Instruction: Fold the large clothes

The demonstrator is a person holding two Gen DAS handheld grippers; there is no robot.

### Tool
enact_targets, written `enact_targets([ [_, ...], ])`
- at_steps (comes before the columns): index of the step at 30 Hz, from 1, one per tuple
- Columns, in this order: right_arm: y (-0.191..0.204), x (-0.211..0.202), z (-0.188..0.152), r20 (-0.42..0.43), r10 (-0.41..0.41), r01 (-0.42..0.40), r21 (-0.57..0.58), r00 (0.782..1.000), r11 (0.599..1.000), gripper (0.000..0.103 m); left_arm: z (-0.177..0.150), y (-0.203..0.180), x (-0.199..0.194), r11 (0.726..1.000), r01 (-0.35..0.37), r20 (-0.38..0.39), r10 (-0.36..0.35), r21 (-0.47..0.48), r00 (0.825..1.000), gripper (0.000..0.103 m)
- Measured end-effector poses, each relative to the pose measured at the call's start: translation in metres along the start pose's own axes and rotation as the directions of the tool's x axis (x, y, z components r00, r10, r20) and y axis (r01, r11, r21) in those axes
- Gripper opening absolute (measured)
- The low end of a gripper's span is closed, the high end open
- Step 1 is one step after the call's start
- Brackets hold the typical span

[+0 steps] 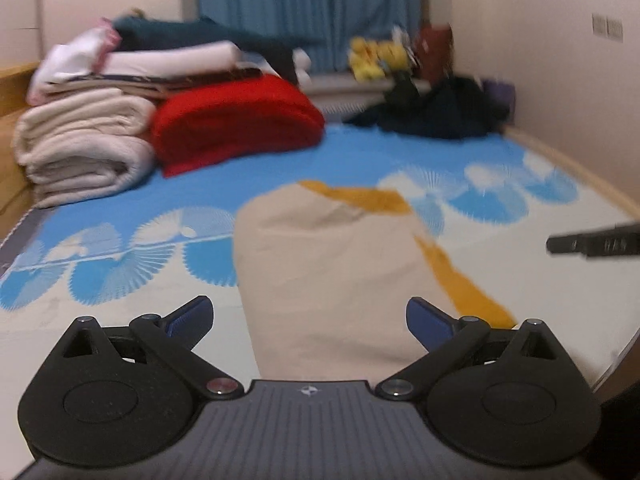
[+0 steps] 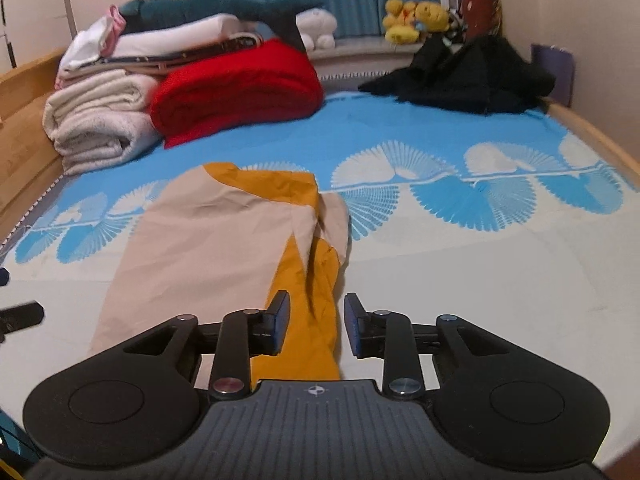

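A beige and mustard-yellow garment (image 1: 320,260) lies lengthwise on the blue-and-white bedsheet (image 1: 520,264), folded into a long strip. My left gripper (image 1: 310,316) hovers over its near end, jaws spread wide and nothing between the blue pads. In the right wrist view the same garment (image 2: 208,240) lies slightly left of centre, with its mustard part bunched along the right side. My right gripper (image 2: 316,320) is above that mustard edge, partly open. The cloth shows through the gap, but the pads do not press on it.
Folded cream blankets (image 2: 100,120) and a red blanket (image 2: 240,88) are stacked at the back left. A dark heap of clothes (image 2: 472,76) sits at the back right, with plush toys (image 2: 416,20) on the sill behind. A wooden bed frame (image 2: 24,92) runs along the left.
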State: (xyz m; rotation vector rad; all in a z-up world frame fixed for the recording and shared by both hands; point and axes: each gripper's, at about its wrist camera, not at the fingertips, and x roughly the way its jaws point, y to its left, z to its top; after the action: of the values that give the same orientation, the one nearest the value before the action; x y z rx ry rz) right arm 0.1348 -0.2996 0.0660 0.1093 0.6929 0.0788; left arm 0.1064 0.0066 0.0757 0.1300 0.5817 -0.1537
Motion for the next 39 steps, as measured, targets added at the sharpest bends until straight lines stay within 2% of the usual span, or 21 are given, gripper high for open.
enact_targets([
  [3, 0.016, -0.036, -0.015, 0.063, 0.012, -0.010, -0.023, 0.998, 1.000, 0.044, -0.012, -0.010, -0.046, 0.998, -0.021, 0.051, 0.024, -0.063, 0.998, 0.103],
  [5, 0.027, -0.061, -0.027, 0.104, 0.016, -0.012, -0.038, 0.994, 0.999, 0.062, -0.022, -0.014, -0.072, 0.995, -0.040, 0.078, 0.047, -0.092, 0.996, 0.103],
  [6, 0.032, -0.072, -0.033, 0.120, 0.019, -0.013, -0.047, 0.993, 0.999, 0.067, -0.028, -0.018, -0.087, 0.994, -0.053, 0.089, 0.062, -0.099, 0.994, 0.103],
  [8, 0.043, -0.095, -0.047, 0.159, 0.016, -0.005, -0.070, 0.987, 0.998, 0.092, -0.039, -0.024, -0.110, 0.991, -0.060, 0.098, 0.072, -0.118, 0.993, 0.103],
  [10, 0.050, -0.114, -0.059, 0.195, 0.004, 0.012, -0.079, 0.981, 0.997, 0.102, -0.050, -0.030, -0.124, 0.990, -0.041, 0.086, 0.053, -0.138, 0.995, 0.103],
  [13, 0.059, -0.136, -0.076, 0.232, -0.016, 0.038, -0.091, 0.973, 0.995, 0.102, -0.065, -0.039, -0.129, 0.987, -0.055, 0.086, 0.068, -0.151, 0.994, 0.103],
  [16, 0.065, -0.144, -0.089, 0.245, -0.034, 0.059, -0.097, 0.969, 0.994, 0.102, -0.078, -0.044, -0.115, 0.986, -0.049, 0.064, 0.060, -0.161, 0.996, 0.103],
  [19, 0.070, -0.137, -0.094, 0.242, -0.058, 0.087, -0.112, 0.968, 0.990, 0.102, -0.091, -0.048, -0.096, 0.990, -0.086, 0.091, 0.096, -0.111, 0.991, 0.103],
  [20, 0.070, -0.131, -0.096, 0.237, -0.063, 0.093, -0.115, 0.969, 0.989, 0.102, -0.093, -0.050, -0.086, 0.988, -0.129, 0.062, 0.135, -0.090, 0.989, 0.103],
  [21, 0.070, -0.125, -0.099, 0.233, -0.067, 0.096, -0.116, 0.970, 0.989, 0.102, -0.092, -0.047, -0.077, 0.985, -0.142, 0.033, 0.146, -0.099, 0.989, 0.103],
  [24, 0.072, -0.104, -0.098, 0.167, -0.093, 0.113, -0.114, 0.981, 0.987, 0.102, -0.088, -0.035, -0.062, 0.972, -0.135, -0.019, 0.134, -0.192, 0.991, 0.103],
  [26, 0.074, -0.098, -0.097, 0.176, -0.079, 0.096, -0.093, 0.981, 0.991, 0.102, -0.086, -0.033, -0.054, 0.967, -0.144, -0.042, 0.138, -0.209, 0.990, 0.103],
  [32, 0.092, -0.082, -0.099, 0.165, -0.055, 0.080, -0.151, 0.985, 0.985, 0.102, -0.086, -0.029, -0.046, 0.967, -0.162, -0.063, 0.152, -0.196, 0.986, 0.103],
  [39, 0.105, -0.086, -0.100, 0.183, -0.027, 0.061, -0.183, 0.983, 0.981, 0.102, -0.086, -0.032, -0.047, 0.967, -0.159, -0.048, 0.152, -0.199, 0.987, 0.103],
])
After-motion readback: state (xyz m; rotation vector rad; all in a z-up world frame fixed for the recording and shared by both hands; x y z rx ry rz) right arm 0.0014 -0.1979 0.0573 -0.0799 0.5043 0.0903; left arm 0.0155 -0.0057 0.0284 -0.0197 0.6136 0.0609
